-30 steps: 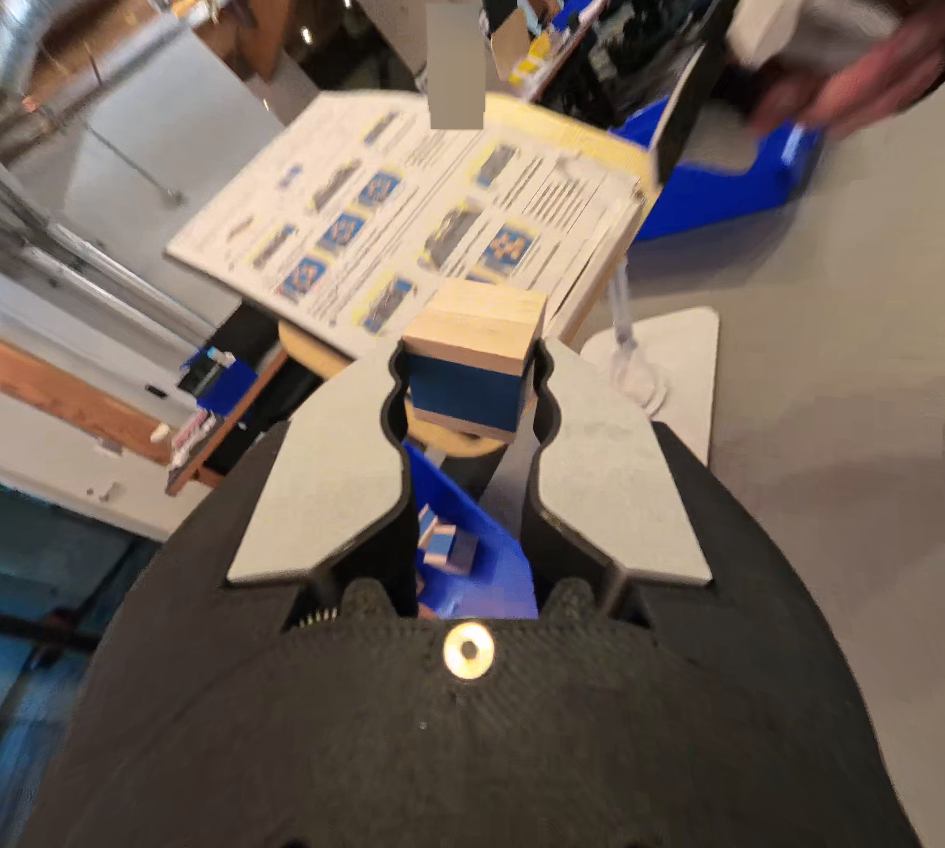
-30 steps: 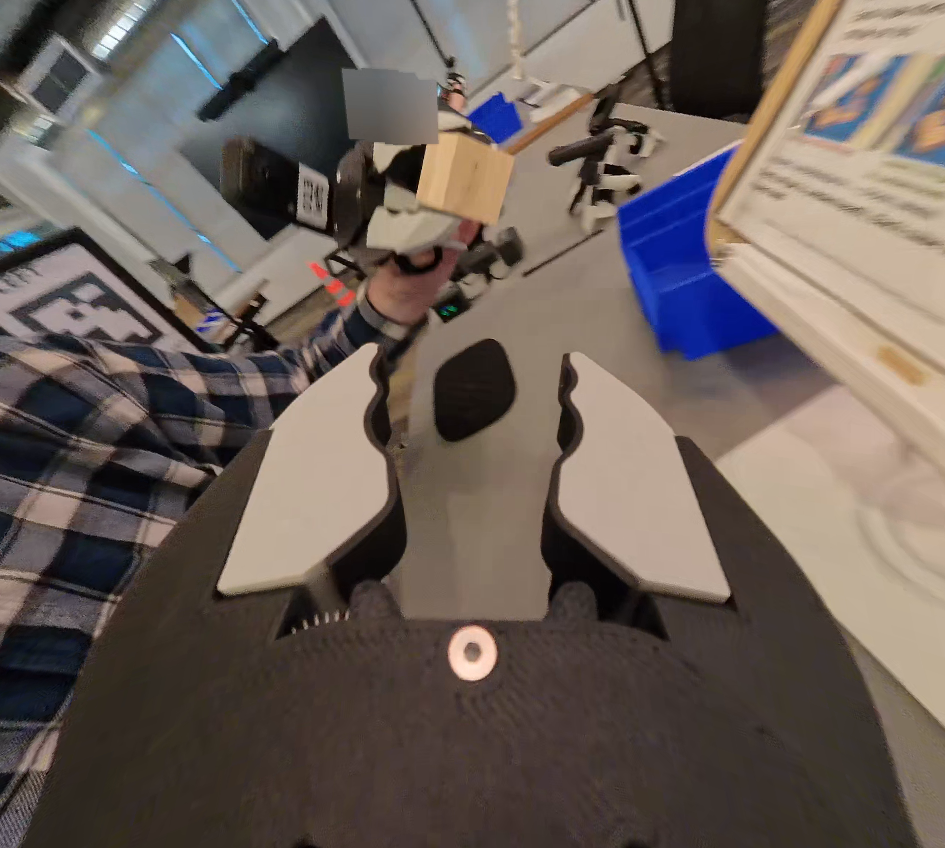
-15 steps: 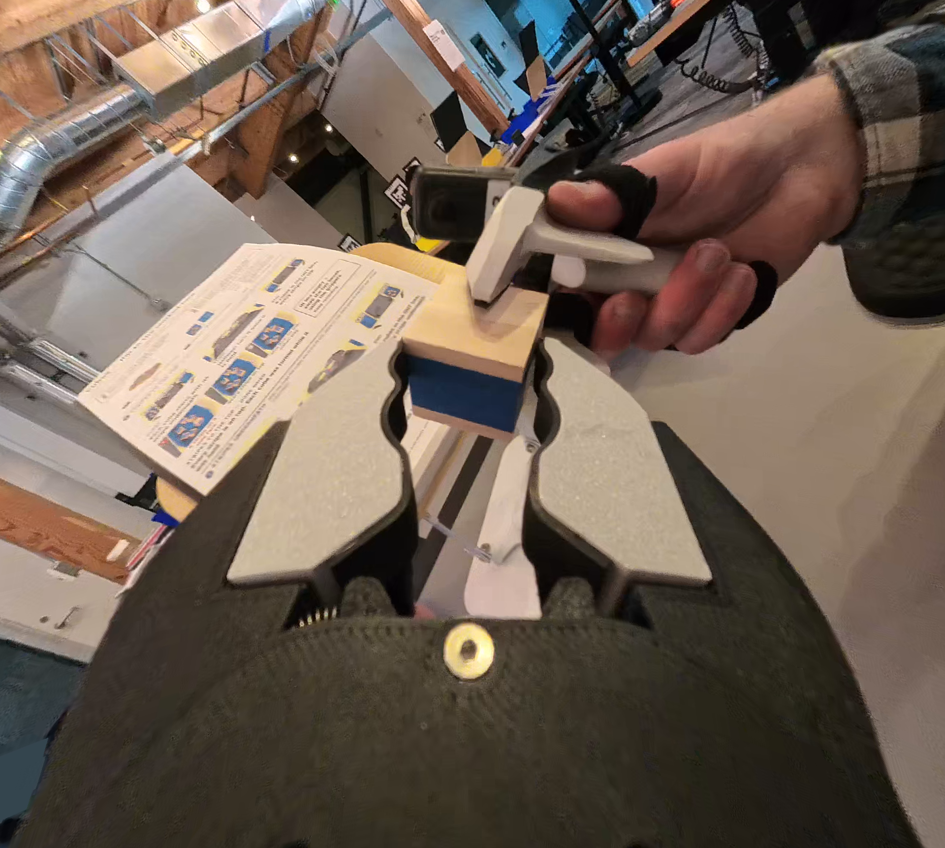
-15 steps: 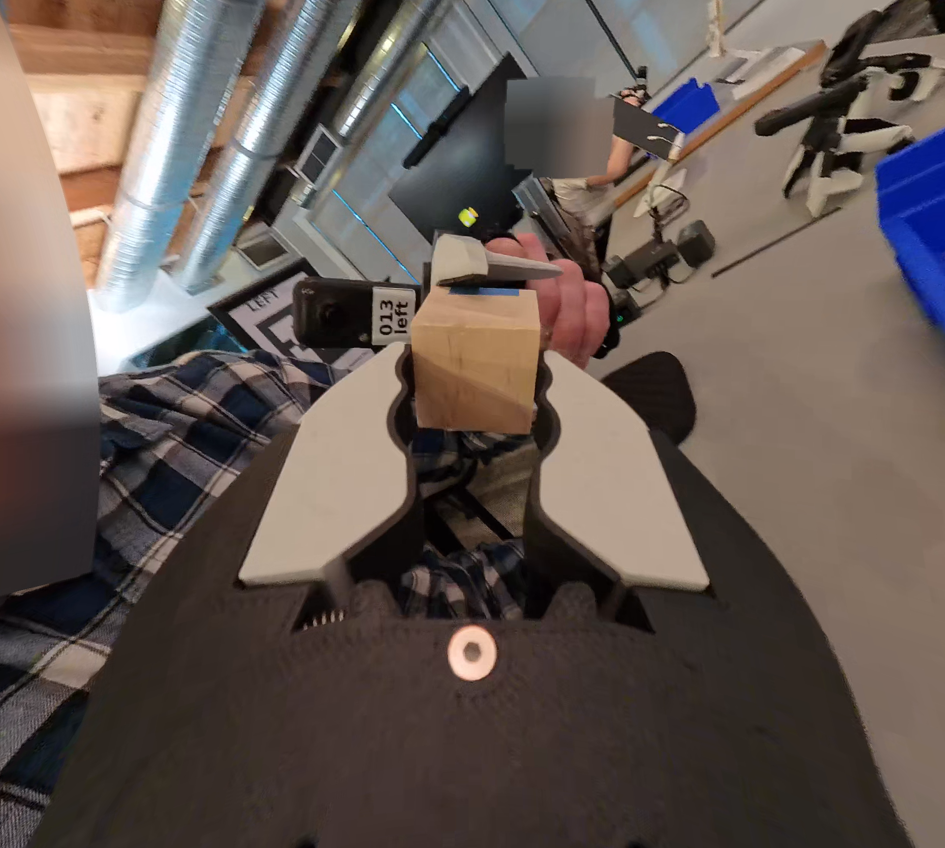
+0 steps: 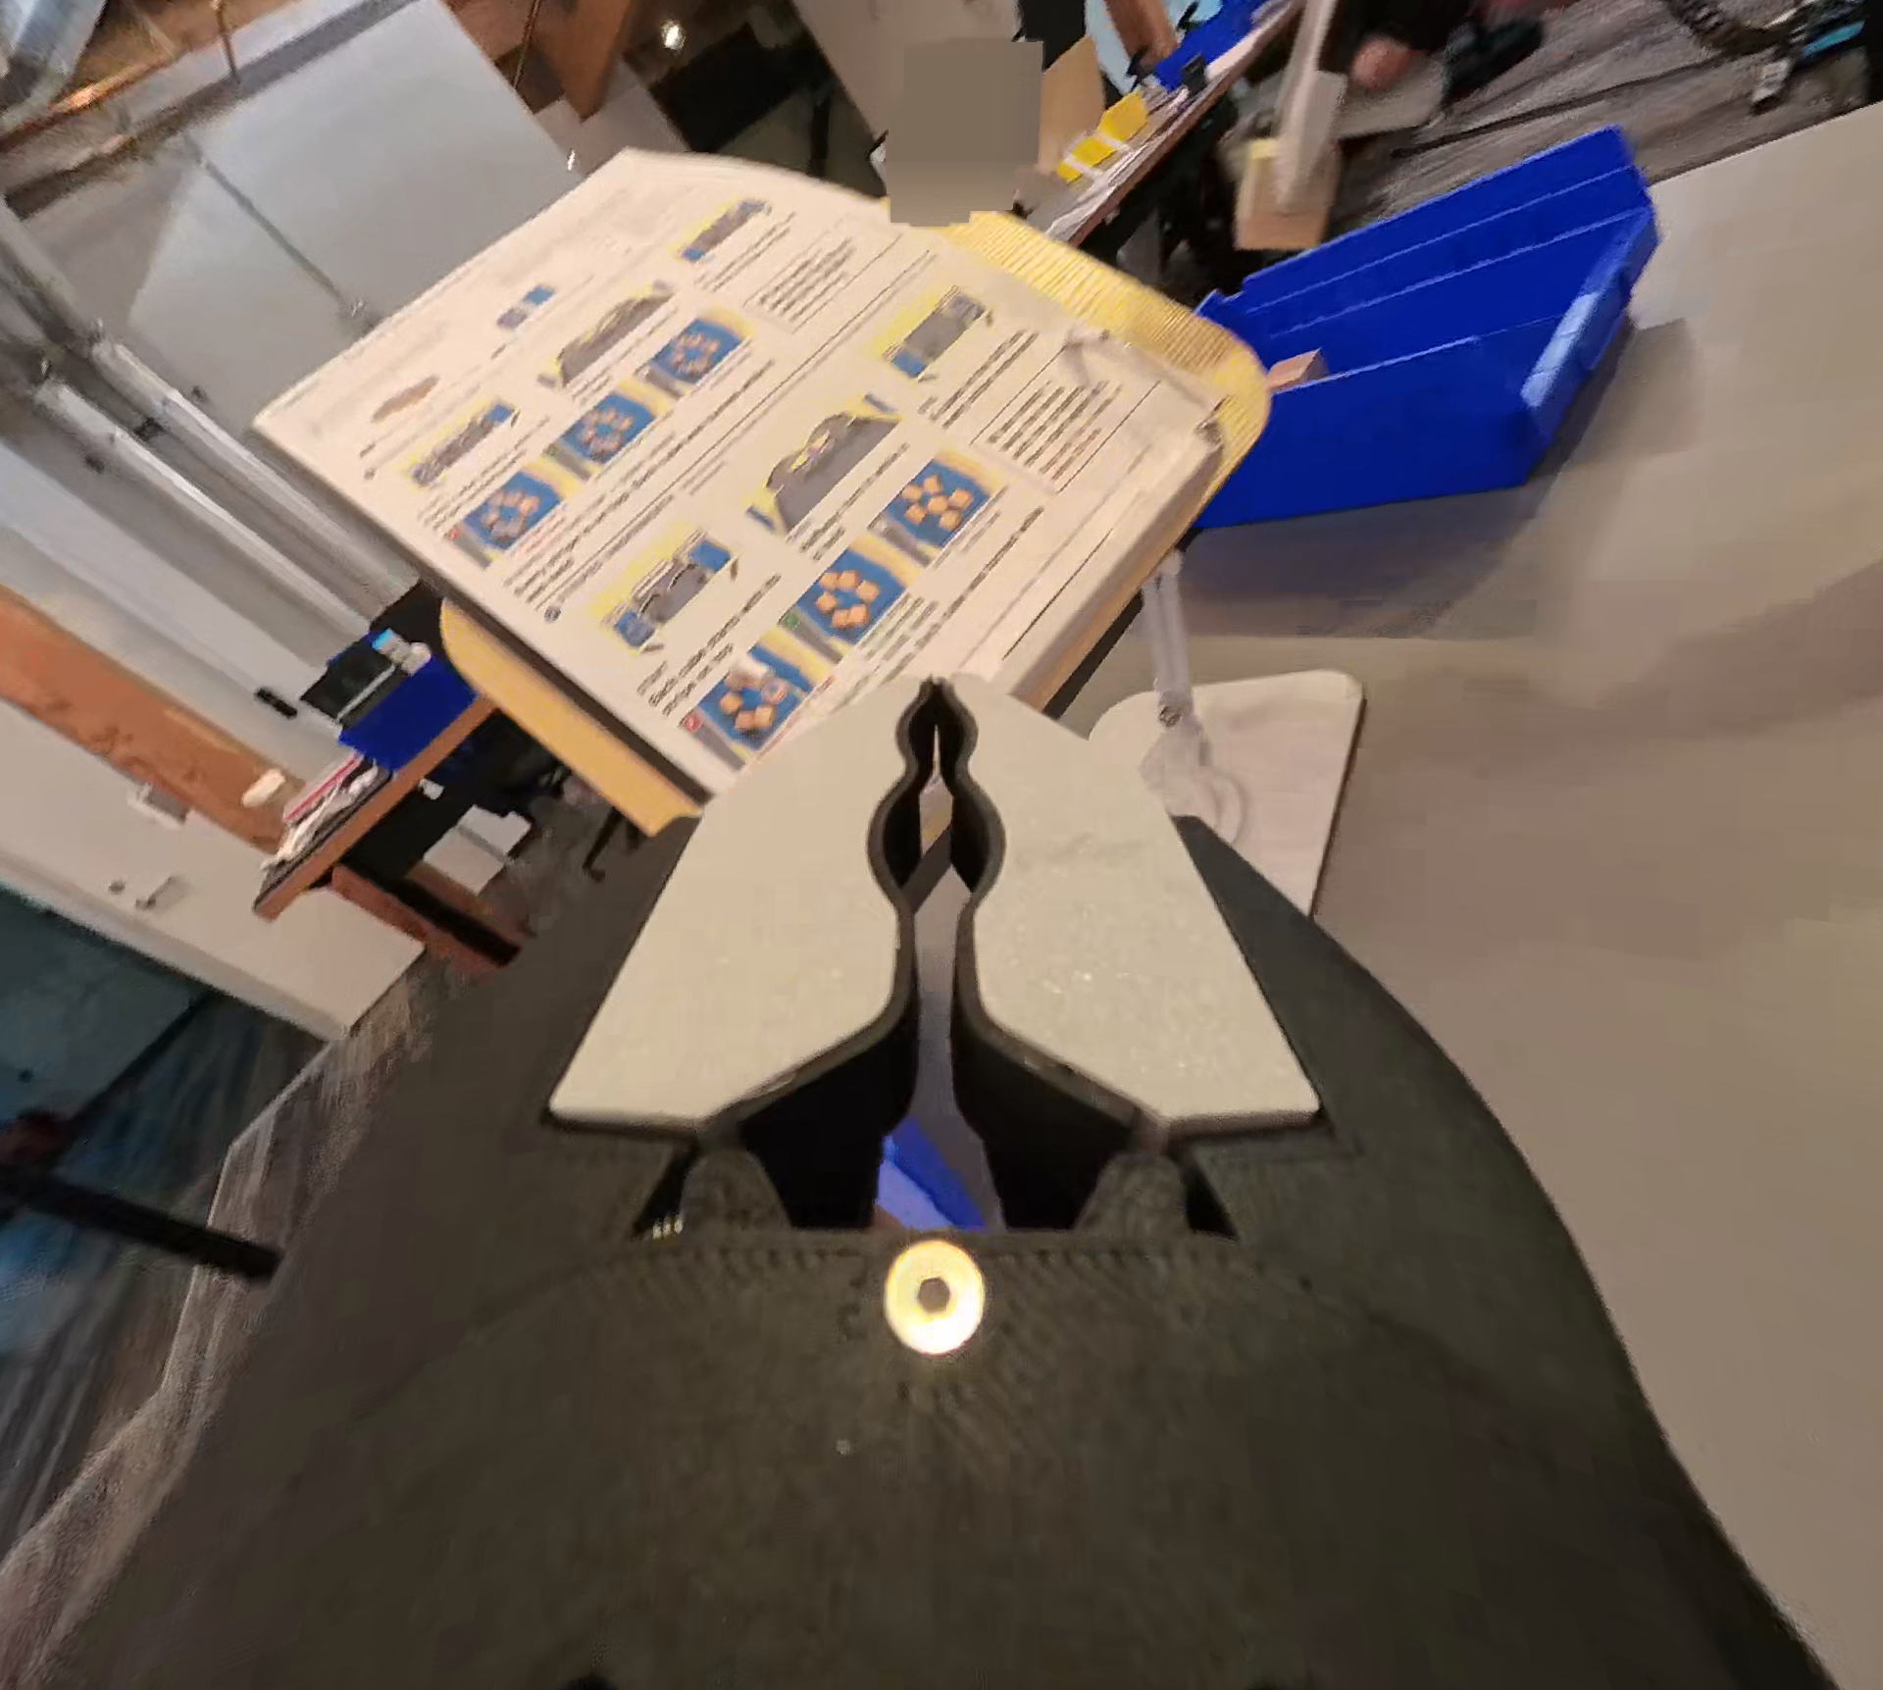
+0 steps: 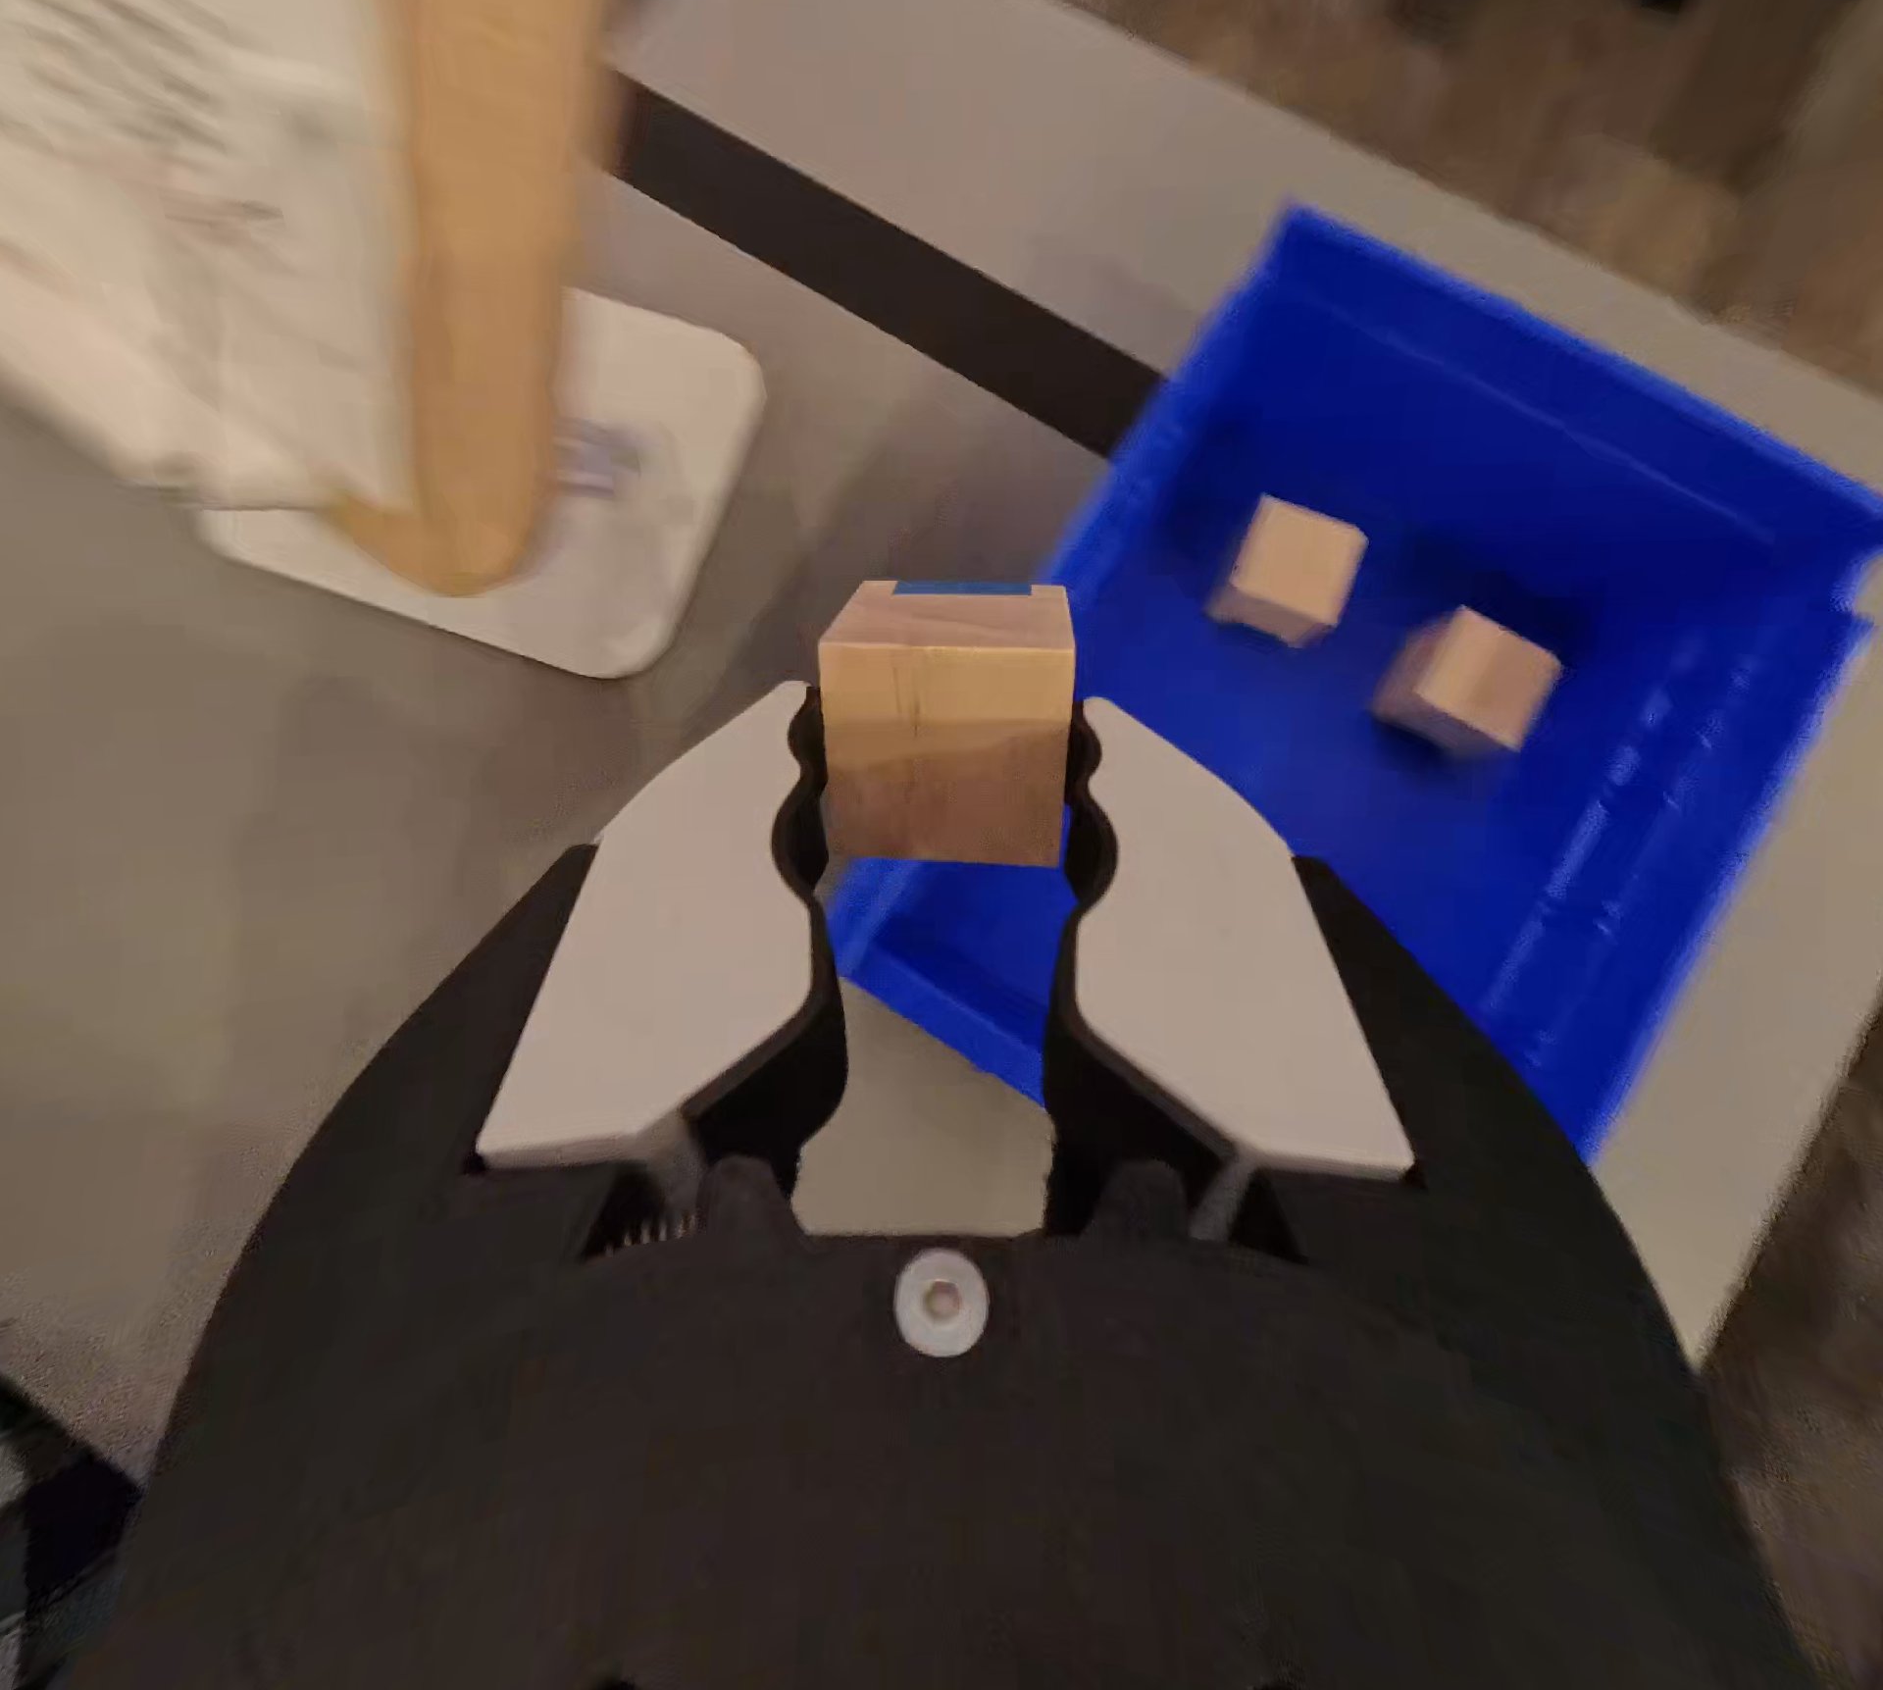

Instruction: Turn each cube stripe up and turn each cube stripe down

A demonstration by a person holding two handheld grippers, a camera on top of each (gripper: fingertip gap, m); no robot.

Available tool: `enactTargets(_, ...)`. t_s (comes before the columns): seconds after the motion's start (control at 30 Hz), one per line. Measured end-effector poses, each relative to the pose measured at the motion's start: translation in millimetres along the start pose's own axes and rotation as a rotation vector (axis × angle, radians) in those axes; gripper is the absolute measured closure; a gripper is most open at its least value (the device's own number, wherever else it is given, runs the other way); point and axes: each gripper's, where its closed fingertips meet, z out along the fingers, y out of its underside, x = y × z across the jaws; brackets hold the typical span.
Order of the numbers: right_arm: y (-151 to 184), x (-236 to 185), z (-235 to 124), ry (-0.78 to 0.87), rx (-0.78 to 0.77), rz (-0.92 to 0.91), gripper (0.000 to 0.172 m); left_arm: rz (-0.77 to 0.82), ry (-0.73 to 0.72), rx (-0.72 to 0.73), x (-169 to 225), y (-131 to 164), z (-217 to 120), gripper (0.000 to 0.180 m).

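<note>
In blue bin [image 6: 1477, 979], seemingly two cubes [image 6: 1289, 566]

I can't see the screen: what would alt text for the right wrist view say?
A hand-held gripper clamps a wooden cube between its two grey fingers, with a strip of blue showing at the cube's far top edge. Beyond it on the grey table, a blue bin holds two more wooden cubes, and a blurred document stand is at left.
</note>
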Motion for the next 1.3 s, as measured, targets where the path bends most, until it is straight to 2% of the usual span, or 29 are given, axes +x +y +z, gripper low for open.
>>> enactTargets(0.07,16.9,35.0,22.9,0.059,-0.092,0.061,0.126,-0.022,-0.015,-0.05,-8.1,14.7,2.6,0.18)
enactTargets(0.17,48.2,64.5,65.9,0.089,-0.23,0.135,0.126,-0.037,-0.026,-0.102,-14.5,32.4,5.8,0.18)
enactTargets(0.33,86.9,88.4,120.4,0.164,-0.418,0.154,0.126,-0.021,-0.011,-0.175,-15.3,52.9,6.3,0.18)
enactTargets(0.47,101.8,99.3,141.9,0.199,-0.481,0.17,0.126,-0.033,-0.018,-0.222,-20.5,67.0,2.6,0.18)
enactTargets(0.5,103.3,99.1,142.8,0.197,-0.492,0.174,0.114,-0.037,-0.021,-0.228,-22.5,70.0,1.6,0.18)
enactTargets(0.53,104.0,99.6,140.8,0.207,-0.507,0.167,0.099,-0.041,-0.031,-0.229,-25.7,72.3,0.5,0.18)
enactTargets(0.57,100.2,99.1,136.8,0.209,-0.493,0.164,0.096,-0.044,-0.045,-0.238,-30.6,75.8,-0.7,0.18)
enactTargets(0.63,82.8,98.6,120.7,0.213,-0.402,0.174,0.098,-0.045,-0.081,-0.251,-44.7,83.1,-2.7,0.18)
enactTargets(0.73,58.8,93.0,86.8,0.238,-0.268,0.147,0.104,-0.041,-0.138,-0.3,-75.8,102.4,-0.4,0.158)
enactTargets(0.83,53.6,76.3,63.8,0.231,-0.222,0.092,0.108,-0.036,-0.125,-0.385,-104.3,134.6,13.1,0.138)
enactTargets(0.93,50.7,58.8,47.5,0.224,-0.162,0.043,0.111,-0.006,-0.057,-0.483,-124.3,173.6,33.7,0.133)
enactTargets(1.1,46.7,26.9,26.2,0.194,-0.062,-0.005,0.114,0.068,0.167,-0.604,-134.5,238.9,73.7,0.124)
enactTargets(1.17,45.0,16.4,21.1,0.18,-0.038,-0.022,0.115,0.03,0.279,-0.622,-128.7,257.0,89.5,0.121)
enactTargets(1.3,43.4,2.6,18.5,0.158,-0.011,-0.046,0.116,0.045,0.413,-0.75,-110.7,300.1,113.1,0.113)
